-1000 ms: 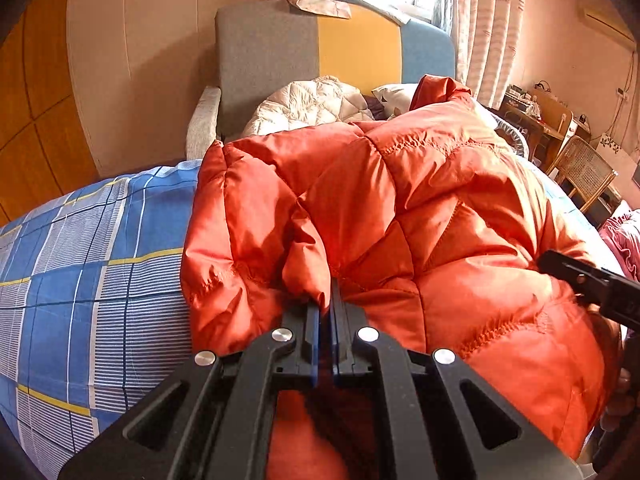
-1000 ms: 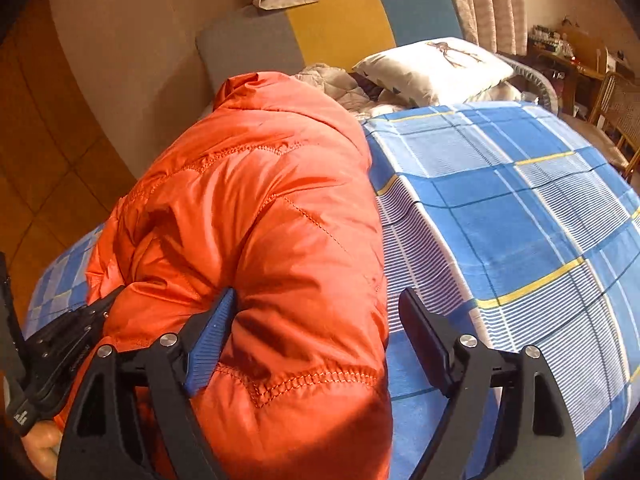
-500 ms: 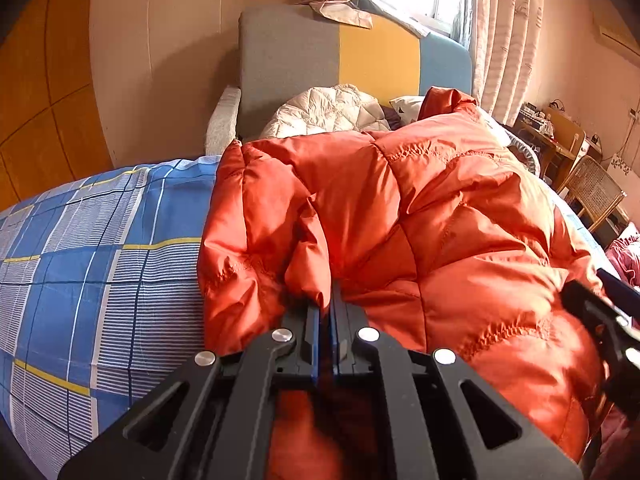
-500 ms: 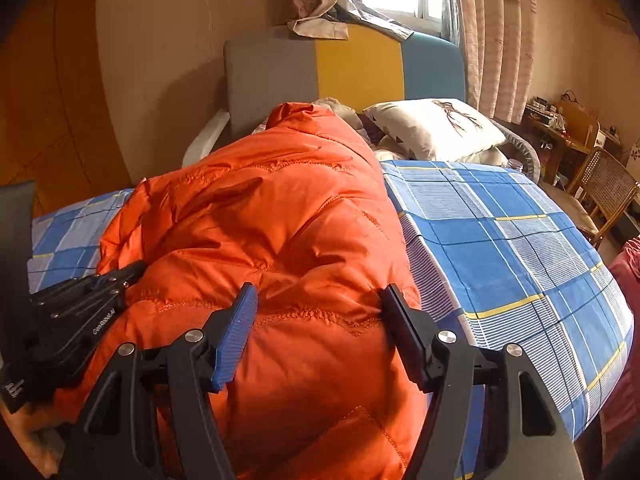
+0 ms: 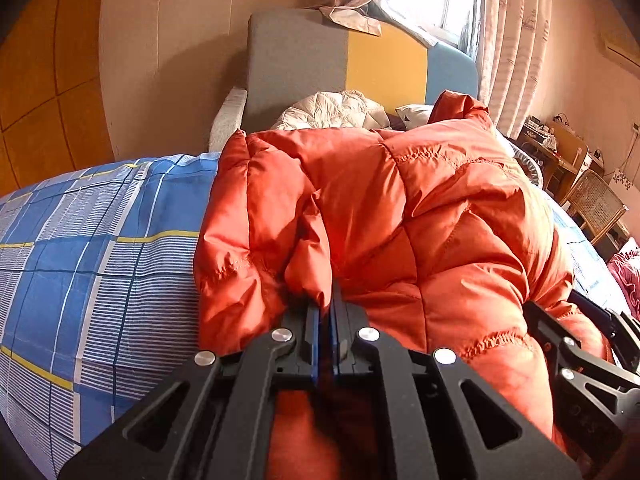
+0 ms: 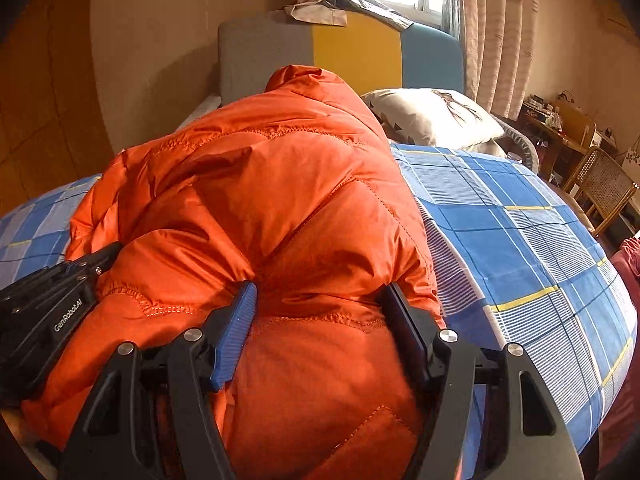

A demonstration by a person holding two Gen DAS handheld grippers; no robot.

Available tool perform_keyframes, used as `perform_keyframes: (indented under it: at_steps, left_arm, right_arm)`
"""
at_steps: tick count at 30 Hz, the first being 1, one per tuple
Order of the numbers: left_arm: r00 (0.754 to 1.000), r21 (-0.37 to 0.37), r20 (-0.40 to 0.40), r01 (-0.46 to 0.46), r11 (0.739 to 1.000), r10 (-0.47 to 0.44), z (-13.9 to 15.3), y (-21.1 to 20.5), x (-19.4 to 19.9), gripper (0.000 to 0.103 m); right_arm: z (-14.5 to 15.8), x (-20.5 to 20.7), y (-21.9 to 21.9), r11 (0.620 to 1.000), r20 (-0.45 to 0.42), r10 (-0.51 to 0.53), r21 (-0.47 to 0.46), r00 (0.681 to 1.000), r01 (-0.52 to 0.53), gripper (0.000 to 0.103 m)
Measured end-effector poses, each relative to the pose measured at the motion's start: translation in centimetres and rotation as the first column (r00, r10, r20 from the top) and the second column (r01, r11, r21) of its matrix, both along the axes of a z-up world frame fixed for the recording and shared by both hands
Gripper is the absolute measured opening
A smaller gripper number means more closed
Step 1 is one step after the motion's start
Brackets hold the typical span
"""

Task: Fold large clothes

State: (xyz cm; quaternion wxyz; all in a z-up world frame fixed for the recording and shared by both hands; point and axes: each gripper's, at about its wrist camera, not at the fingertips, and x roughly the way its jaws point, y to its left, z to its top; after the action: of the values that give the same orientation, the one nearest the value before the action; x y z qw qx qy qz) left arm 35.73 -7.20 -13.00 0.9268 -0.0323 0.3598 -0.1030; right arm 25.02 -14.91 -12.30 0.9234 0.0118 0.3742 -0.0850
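Orange and puffy, the jacket [image 5: 440,208] lay lengthwise on the bed [image 6: 520,216] toward the headboard, left tongs [image 5: 326,312] pinching its near hem, right tongs [image 6: 320,320] spread around it.

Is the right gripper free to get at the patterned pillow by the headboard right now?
Probably not. The right gripper straddles a thick fold of the orange jacket, which bulges between its open fingers, and the pillow lies far beyond across the bedspread.

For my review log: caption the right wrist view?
Right tongs wide around puffy orange quilted jacket on blue plaid bedsheet.
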Motion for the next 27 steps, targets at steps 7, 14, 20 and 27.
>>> perform_keyframes:
  at_steps: [7, 14, 20, 27]
  left_arm:
    - [1.000, -0.019, -0.004, -0.013, 1.000, 0.013, 0.0, 0.3, -0.2, 0.007]
    - [0.999, -0.048, 0.002, -0.040, 0.998, 0.040, 1.8, 1.6, -1.8, 0.033]
    - [0.997, -0.048, 0.042, -0.067, 0.997, 0.069, 3.3, 2.6, -4.8, 0.053]
    - [0.995, -0.050, 0.062, -0.073, 0.996, 0.076, 3.8, 3.8, -8.1, 0.059]
  right_arm:
    - [0.5, 0.2, 0.5, 0.999, -0.024, -0.006, -0.039, 1.000, 0.005, 0.066]
    - [2.9, -1.7, 0.4, 0.998, -0.009, -0.067, 0.011, 0.998, 0.067, 0.079]
    - [4.4, -4.2, 0.6, 0.997, 0.013, -0.078, 0.017, 0.997, 0.078, 0.084]
    - [5.6, -6.7, 1.2, 0.998, 0.050, -0.064, -0.007, 0.997, 0.064, 0.084]
